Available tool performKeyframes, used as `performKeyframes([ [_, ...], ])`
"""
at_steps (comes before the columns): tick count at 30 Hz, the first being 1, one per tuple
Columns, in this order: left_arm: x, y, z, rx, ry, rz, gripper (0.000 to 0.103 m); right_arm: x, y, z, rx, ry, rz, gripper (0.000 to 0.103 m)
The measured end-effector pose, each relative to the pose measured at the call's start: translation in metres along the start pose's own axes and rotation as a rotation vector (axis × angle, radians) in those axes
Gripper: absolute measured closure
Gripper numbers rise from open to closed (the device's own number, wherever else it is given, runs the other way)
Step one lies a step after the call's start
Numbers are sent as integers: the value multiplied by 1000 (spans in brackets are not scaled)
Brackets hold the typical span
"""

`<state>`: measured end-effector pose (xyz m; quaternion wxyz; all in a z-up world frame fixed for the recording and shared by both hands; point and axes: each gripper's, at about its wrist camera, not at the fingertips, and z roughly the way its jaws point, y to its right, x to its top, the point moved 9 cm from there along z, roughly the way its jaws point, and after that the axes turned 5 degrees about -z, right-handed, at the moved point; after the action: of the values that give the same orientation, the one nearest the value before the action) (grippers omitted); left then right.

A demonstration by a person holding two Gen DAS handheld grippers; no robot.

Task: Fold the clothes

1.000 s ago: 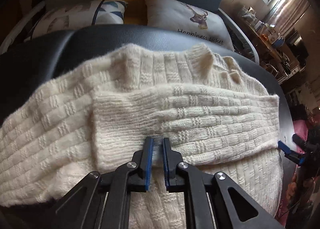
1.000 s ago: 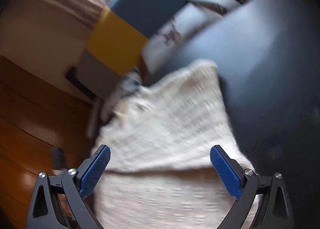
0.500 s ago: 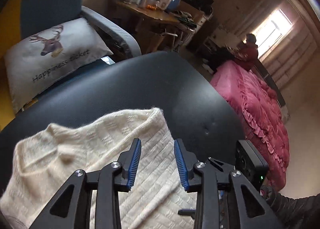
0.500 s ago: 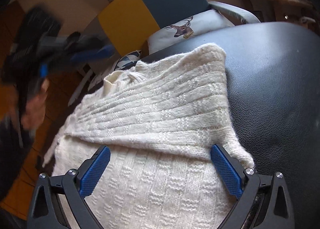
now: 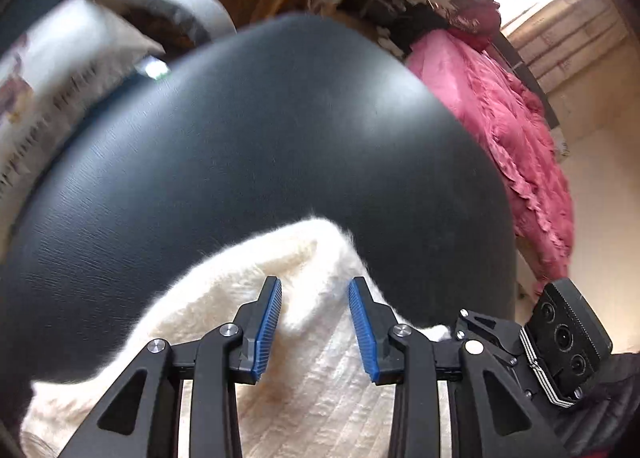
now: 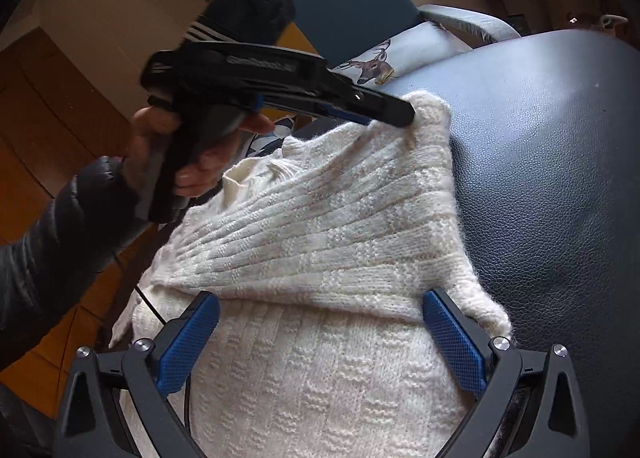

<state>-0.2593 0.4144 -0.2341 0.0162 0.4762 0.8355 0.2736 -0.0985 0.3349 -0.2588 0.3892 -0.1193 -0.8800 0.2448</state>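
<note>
- Black padded seat [image 6: 560,146] carries the cream sweater [image 6: 320,242], one panel folded over.
- Left gripper [image 5: 314,322]: narrow gap, straddling the far corner, nothing clamped.
- Right gripper [image 6: 320,342]: wide, hovering above the fold edge.
- Risk: fuzzy knit snags, or only the top layer is pinched and the fold skews.

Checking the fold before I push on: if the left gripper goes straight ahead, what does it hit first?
Probably the raised corner of the cream knit sweater between the open left gripper fingers; beyond it, the black leather surface.

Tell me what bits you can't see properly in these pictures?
- Left wrist view: the cushion is blurred, so its print is unreadable.
- Right wrist view: the left gripper tip sinks into the sweater; its grip is unclear.
- Both views: the sweater's lower part is cut off by the bottom edge.
</note>
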Motion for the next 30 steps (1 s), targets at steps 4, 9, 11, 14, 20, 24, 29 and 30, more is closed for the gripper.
performKeyframes([
  [4,0,-2,10,98,43,54,92,0,0,0,-2,4,-1,0],
  [9,1,-1,15,261,136,149,96,-1,-3,5,-35,-7,-25,0],
  [11,1,1,10,279,176,135,96,-2,-5,8,-61,-19,-47,0],
  [14,0,2,3,304,215,91,90,-3,-6,9,-82,-29,-63,0],
  [20,-16,-12,-67,262,393,-90,83,-3,-7,10,-107,-39,-82,0],
  [24,-73,-42,-115,252,489,-228,83,2,-12,4,-139,-27,-104,0],
  [29,-158,-73,-143,345,532,-321,83,34,-29,-7,-184,17,-174,1],
  [30,-173,-78,-147,359,540,-343,83,46,-31,-2,-205,17,-198,1],
])
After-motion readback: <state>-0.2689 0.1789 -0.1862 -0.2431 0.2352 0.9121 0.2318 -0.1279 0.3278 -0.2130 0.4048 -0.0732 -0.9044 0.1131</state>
